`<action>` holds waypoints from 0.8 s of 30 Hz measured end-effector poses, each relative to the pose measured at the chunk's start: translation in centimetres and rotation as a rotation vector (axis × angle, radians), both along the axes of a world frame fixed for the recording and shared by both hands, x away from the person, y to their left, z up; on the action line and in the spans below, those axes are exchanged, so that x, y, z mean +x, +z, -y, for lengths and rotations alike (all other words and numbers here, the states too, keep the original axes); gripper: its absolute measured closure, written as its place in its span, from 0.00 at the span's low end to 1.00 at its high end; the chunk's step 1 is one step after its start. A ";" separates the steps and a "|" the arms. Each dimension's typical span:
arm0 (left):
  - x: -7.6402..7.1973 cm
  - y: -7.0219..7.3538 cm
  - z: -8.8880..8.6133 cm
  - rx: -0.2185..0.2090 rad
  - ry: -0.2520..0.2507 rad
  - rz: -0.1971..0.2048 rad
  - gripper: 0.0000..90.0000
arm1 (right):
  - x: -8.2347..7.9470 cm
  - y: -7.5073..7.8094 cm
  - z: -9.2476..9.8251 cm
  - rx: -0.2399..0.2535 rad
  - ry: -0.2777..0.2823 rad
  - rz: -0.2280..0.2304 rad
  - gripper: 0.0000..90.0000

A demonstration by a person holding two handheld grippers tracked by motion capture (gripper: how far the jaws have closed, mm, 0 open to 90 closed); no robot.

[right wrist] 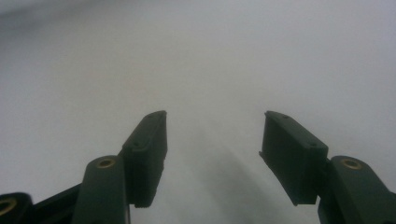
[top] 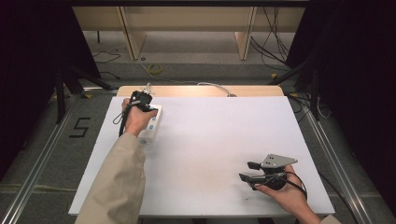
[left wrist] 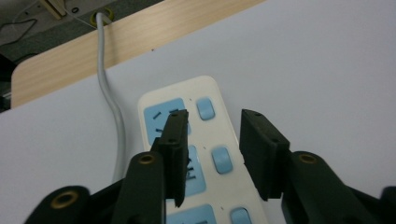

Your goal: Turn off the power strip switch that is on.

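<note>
A white power strip (top: 152,124) with light-blue sockets and switches lies at the table's far left. My left gripper (top: 148,107) hovers over its far end, held by a hand in a beige sleeve. In the left gripper view the left gripper (left wrist: 215,119) is open, its jaws standing above the power strip (left wrist: 229,136) without touching it, and a blue switch (left wrist: 221,159) shows in the gap. My right gripper (top: 244,171) rests near the front right, pointing left. The right gripper (right wrist: 214,122) is open with only bare white surface between its jaws.
The white table top (top: 210,135) has a wooden strip (top: 252,90) along its far edge. The power strip's grey cable (left wrist: 110,88) runs off over that edge. Beyond it are a floor with cables and a wooden shelf frame (top: 187,28).
</note>
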State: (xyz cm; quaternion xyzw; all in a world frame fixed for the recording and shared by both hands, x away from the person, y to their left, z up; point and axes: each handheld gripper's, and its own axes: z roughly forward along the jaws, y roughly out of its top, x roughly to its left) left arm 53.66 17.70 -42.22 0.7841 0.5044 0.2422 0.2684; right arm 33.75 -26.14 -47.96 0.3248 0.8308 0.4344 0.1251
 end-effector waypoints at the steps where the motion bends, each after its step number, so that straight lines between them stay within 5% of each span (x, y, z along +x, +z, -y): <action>1: -0.4 0.0 0.0 -0.006 -0.008 -0.015 0.63 | 0.0 0.0 0.0 0.000 0.000 -0.001 0.46; 6: -2.4 -0.1 0.3 -0.045 -0.056 -0.019 0.54 | -0.1 0.0 -0.1 -0.006 0.002 0.003 0.46; 9: -4.8 -0.3 0.5 -0.087 -0.070 -0.003 0.49 | 0.0 0.0 -0.1 -0.007 0.001 0.005 0.46; 17: -10.1 -0.6 1.0 -0.087 -0.109 0.017 0.41 | -0.1 0.0 -0.1 -0.008 -0.002 0.002 0.46; 20: -13.8 -1.4 1.5 -0.095 -0.141 0.038 0.38 | -0.1 0.0 -0.1 -0.009 0.000 0.005 0.46; 24: -16.3 -2.8 1.3 -0.142 -0.128 0.075 0.37 | 0.0 0.0 -0.1 -0.010 -0.001 0.002 0.46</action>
